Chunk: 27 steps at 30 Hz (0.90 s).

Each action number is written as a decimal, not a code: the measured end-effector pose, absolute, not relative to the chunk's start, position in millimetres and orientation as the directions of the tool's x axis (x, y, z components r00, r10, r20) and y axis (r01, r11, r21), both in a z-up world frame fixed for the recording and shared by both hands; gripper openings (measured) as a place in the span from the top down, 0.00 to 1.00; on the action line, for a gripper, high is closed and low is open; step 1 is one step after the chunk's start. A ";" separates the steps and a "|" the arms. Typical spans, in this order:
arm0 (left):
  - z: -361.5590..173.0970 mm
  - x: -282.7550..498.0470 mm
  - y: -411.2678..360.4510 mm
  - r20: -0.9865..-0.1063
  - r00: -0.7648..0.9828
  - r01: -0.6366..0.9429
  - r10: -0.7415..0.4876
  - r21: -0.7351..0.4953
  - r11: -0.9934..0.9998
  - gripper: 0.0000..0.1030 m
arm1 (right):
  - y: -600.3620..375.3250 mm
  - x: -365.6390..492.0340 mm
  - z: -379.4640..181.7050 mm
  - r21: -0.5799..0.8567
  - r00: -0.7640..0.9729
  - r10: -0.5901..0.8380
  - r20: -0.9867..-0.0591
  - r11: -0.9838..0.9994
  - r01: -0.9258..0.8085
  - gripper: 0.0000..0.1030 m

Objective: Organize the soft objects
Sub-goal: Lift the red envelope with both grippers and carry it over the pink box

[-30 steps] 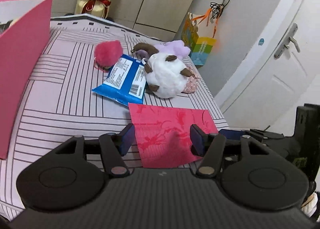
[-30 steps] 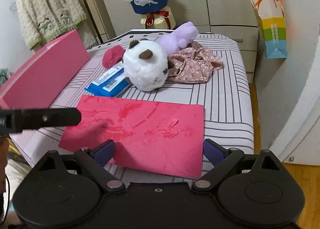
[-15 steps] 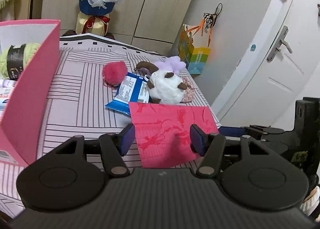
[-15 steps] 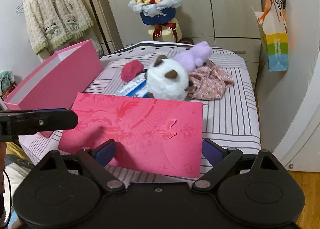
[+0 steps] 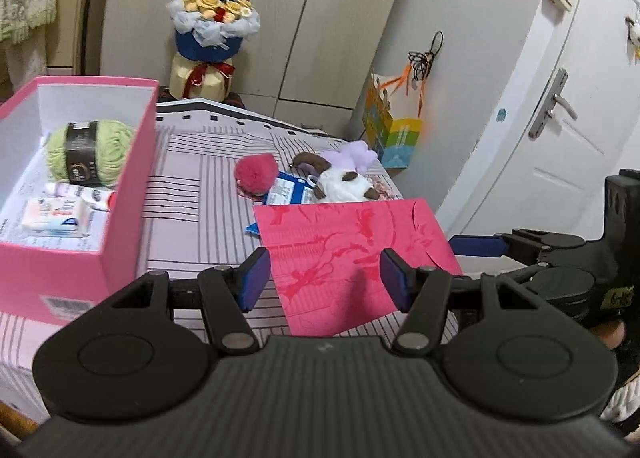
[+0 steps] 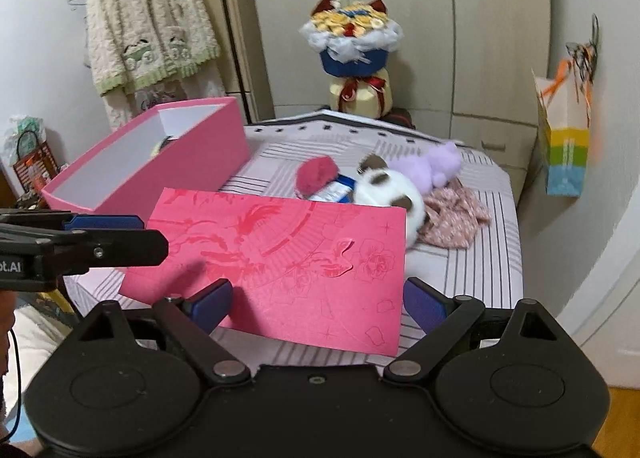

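A flat pink embossed lid [image 5: 352, 242] hangs above the near end of the striped bed [image 5: 192, 185], carried between both grippers. My left gripper [image 5: 325, 280] is shut on its left part. My right gripper [image 6: 318, 304] holds the right part of the lid [image 6: 288, 258], with one pad against its edge. The open pink box [image 5: 124, 193] on the left holds green yarn [image 5: 90, 149] and small packets. Beyond the lid lie a white plush [image 6: 394, 193], a pink pompom [image 6: 316, 173], a blue packet [image 5: 286, 191], a purple plush [image 6: 436, 165] and a floral cloth [image 6: 456, 217].
A bouquet [image 5: 212, 29] stands behind the bed before wardrobe doors. A colourful gift bag [image 5: 394, 129] hangs on the right wall near a white door [image 5: 560, 137]. A cream cardigan [image 6: 148, 25] hangs at the left. The bed's right edge drops to the floor.
Both grippers have risen and drawn back with the lid held the same way. The inside of the pink box has come into view, and the things on the bed look smaller.
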<state>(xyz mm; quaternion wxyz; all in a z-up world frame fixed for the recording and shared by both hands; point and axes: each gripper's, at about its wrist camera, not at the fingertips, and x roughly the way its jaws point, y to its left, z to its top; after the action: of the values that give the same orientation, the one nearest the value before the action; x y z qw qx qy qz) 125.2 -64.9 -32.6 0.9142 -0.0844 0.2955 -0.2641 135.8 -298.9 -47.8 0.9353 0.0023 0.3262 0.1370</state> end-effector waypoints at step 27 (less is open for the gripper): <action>10.6 103.3 67.6 -0.346 0.884 0.225 -0.315 -0.274 0.935 0.43 | -165.4 171.4 14.6 -0.008 0.744 0.461 -0.484 0.847 -0.531 0.09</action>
<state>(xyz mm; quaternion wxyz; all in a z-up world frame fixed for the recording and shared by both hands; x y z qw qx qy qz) 103.3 67.6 10.6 0.9638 -0.1138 0.1962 -0.1400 171.4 -165.4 14.6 0.9309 -0.0726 0.2393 0.2664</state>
